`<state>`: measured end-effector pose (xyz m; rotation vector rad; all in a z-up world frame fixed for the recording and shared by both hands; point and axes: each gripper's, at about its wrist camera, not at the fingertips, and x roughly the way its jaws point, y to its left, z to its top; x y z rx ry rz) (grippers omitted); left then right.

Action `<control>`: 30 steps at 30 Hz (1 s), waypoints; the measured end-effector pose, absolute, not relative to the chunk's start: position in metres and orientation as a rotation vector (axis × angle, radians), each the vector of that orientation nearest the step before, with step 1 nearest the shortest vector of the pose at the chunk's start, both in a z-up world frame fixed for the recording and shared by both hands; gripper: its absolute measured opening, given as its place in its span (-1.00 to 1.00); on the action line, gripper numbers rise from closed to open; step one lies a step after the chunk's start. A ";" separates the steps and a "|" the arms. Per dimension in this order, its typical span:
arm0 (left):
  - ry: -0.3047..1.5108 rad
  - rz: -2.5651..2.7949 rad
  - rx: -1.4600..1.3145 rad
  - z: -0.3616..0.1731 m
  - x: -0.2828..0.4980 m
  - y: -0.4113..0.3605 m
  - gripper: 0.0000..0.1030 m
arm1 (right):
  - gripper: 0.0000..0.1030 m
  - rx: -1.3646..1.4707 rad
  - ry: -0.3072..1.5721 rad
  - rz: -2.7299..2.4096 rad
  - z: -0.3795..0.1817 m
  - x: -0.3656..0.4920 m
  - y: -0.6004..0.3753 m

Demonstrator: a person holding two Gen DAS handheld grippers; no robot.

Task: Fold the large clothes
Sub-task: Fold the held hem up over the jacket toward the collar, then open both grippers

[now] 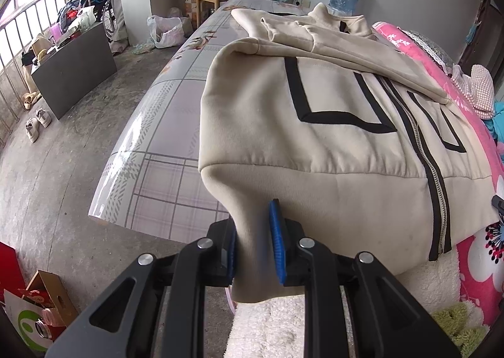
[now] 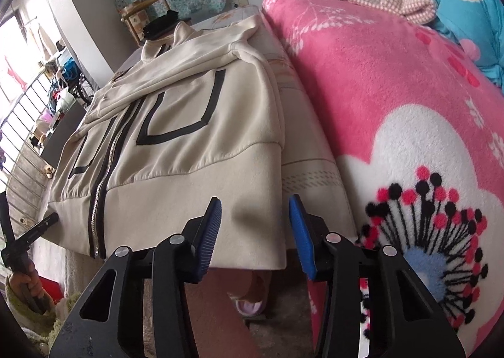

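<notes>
A cardboard box [image 1: 47,291] is sitting on the floor left of the left claw [image 1: 255,244], holding small items too blurred to name. That claw is pinching the cream jacket's [image 1: 330,124] hem corner. The right claw [image 2: 255,232] is standing partly open around the other hem corner, pads not pressing. A pink blanket [image 2: 378,80] is lying just right of it. The jacket is lying zipped on the bed, sleeves folded across.
</notes>
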<state>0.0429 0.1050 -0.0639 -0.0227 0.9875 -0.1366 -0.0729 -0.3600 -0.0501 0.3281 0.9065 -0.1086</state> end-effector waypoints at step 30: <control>0.870 -0.248 -0.156 -0.021 0.039 0.123 -0.90 | -0.93 0.342 0.807 -0.053 -0.003 -0.067 -0.351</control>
